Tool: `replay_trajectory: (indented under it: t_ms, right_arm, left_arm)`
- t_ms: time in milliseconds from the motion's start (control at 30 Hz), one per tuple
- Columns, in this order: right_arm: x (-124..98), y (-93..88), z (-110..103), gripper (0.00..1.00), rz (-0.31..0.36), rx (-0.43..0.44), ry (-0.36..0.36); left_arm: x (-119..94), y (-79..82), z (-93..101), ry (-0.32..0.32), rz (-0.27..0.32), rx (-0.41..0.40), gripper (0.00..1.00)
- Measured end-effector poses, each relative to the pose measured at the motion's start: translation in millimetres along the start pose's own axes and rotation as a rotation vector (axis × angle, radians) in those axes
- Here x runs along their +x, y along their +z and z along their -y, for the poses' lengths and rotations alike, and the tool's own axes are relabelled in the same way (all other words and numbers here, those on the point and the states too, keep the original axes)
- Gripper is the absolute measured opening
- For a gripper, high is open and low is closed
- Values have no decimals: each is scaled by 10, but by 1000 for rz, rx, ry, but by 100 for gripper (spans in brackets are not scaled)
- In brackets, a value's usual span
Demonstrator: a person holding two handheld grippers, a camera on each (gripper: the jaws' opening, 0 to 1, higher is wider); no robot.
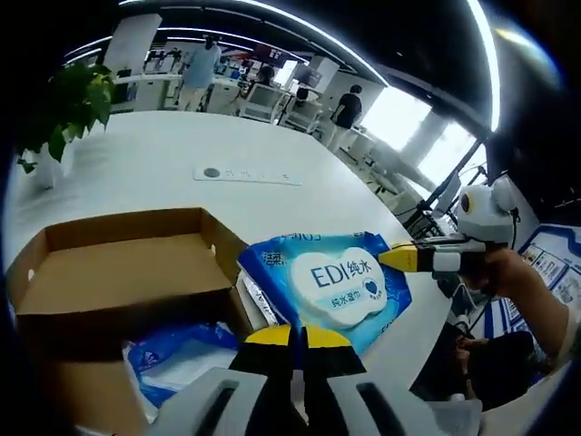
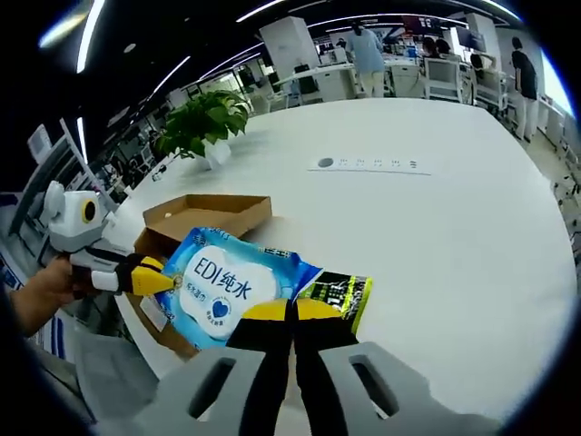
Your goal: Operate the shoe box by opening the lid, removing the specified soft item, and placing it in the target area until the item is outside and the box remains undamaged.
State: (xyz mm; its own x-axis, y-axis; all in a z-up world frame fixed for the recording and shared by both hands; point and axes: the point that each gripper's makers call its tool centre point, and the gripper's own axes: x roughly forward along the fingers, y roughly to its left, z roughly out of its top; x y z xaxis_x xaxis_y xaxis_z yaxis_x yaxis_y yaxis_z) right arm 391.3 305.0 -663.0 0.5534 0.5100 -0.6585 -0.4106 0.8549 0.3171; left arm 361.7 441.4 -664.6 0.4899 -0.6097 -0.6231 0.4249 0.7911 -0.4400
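A blue pack of wet wipes (image 1: 331, 282) with a white label is held over the white table, just right of the open cardboard shoe box (image 1: 118, 272). My left gripper (image 1: 295, 338) is shut on the pack's near edge. My right gripper (image 1: 408, 259) comes in from the right, held by a hand, and pinches the pack's far corner. In the right gripper view the same pack (image 2: 227, 286) hangs in front of the box (image 2: 204, 213). There my right gripper (image 2: 292, 312) is shut on its edge, and the left gripper (image 2: 152, 280) grips its left corner.
A blue packet (image 1: 182, 350) lies inside the box. A black and yellow-green packet (image 2: 343, 295) sits under the wipes. A potted plant (image 2: 204, 123) stands at the table's edge, and a power strip (image 2: 368, 164) lies flush in the table (image 2: 436, 236). People and desks fill the background.
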Motion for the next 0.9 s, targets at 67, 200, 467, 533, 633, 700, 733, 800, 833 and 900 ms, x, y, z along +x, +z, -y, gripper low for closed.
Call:
replay_trajectory:
  t_ms: [67,200,467,533,633,700,733,800,833,900]
  right_arm:
    - [11,-21,59,0,-5,9,-6]
    - [36,-71,149,0,-17,19,-17]
    - [134,-158,313,0,-37,43,-28]
    - [178,-181,355,0,-44,45,-31]
    - [241,-202,391,0,-51,49,-30]
    - [296,-209,410,0,-55,50,-27]
    - [320,-211,419,0,-57,50,-25]
    - [379,-216,432,0,-64,51,-22]
    - [403,-221,438,0,-68,52,-22]
    - [460,-234,481,0,-78,39,-31]
  left_arm:
    - [60,-6,6,-1,-9,6,1]
    - [159,-32,24,-1,-29,16,1]
    - [358,-88,3,6,-69,32,1]
    - [404,-99,-11,9,-80,33,1]
    - [472,-116,-56,16,-96,42,1]
    - [500,-120,-87,21,-105,46,1]
    - [510,-121,-100,24,-108,50,1]
    - [533,-120,-130,32,-117,61,1]
    - [543,-119,-142,35,-119,64,1]
    - [567,-102,-137,34,-122,74,1]
